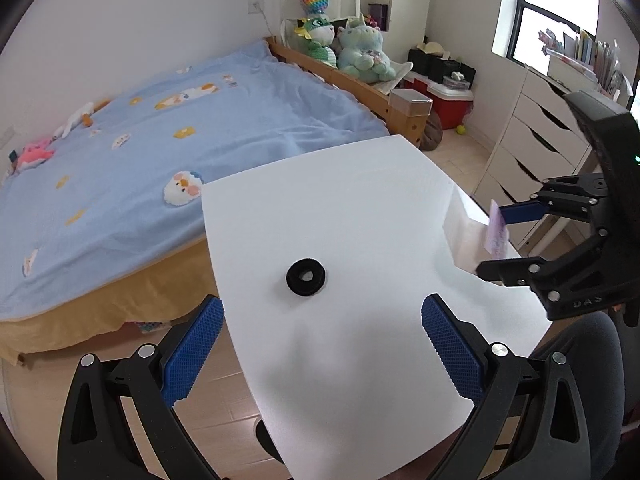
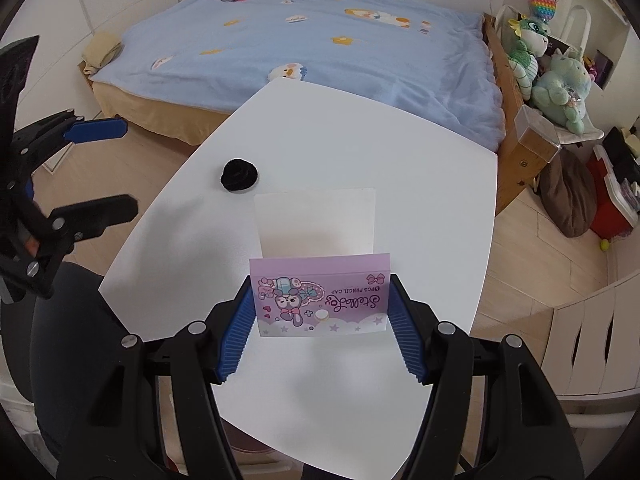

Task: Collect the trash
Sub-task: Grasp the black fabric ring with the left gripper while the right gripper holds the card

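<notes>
A bed (image 1: 168, 120) under a light blue blanket (image 2: 320, 48) filled the upper left of the left view, beside a white wall (image 1: 140, 12). Plush toys (image 1: 352, 48) lined its wooden frame (image 1: 340, 76). A bright window (image 1: 536, 12) and white drawers (image 1: 532, 136) stood upper right, above pale wood flooring (image 2: 532, 248).

Both cameras ride on the handheld grippers and look steeply down along their fingers, close above the white table (image 1: 360, 208), which fills the lower centre of each frame. The left wrist view faces the bed (image 1: 160, 128) at upper left and drawers (image 1: 532, 136) at right. The right wrist view has the bed across the top. Both share the table, the black ring (image 1: 305, 277) and each other's gripper.
</notes>
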Motion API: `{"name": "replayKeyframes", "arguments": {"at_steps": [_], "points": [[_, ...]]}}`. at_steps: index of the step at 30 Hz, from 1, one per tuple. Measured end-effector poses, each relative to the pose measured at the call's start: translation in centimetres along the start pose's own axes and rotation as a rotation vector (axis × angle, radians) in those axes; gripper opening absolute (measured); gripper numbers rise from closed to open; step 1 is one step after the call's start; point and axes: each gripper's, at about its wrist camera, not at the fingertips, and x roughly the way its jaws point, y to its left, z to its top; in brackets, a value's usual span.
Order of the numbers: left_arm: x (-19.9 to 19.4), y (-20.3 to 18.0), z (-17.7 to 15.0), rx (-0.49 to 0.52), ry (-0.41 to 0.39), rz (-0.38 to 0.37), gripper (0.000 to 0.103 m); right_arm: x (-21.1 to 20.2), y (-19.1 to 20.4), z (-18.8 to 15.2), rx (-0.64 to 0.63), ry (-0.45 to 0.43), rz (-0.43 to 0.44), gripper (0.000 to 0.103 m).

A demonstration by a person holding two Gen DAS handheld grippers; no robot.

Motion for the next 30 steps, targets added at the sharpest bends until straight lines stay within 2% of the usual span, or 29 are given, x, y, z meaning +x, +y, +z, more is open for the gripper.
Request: {"name": "replayKeyframes", "arguments": {"at_steps": [7,14,21,26,28,30], "points": [[3.5,0.6,2.1,-0.04,0.102,-0.008,0.095,-0.8,-1.4,-1.0,0.021,0.005,-0.01,0.063],[8.0,2.2,2.4,-0.119,0.23,0.033,0.095,-1.1,-2.1,-1.5,0.035,0.005,-0.009,0.063],[9.5,2.2,2.4,-0.136,0.244,0.057,0.095,-0.8,-2.2,-1.9,0.039,0.013,-0.006,0.063],[10.2,2.4,2.4,-0.154,0.257,0.035,0.073,-0.7,-2.2,-2.0,0.037,0.015,-0.001,0.063],[10.5,2.3,2.4,-0.155,0.263,0.034,0.055,-0.7,-2.3,-2.0,0.037,0.017,-0.004,0.063],[10.8,2.2,2.5,-0.16,0.27,0.025,0.052,-0.8,-2.3,-2.0,0.037,0.016,-0.004,0.063]]}}
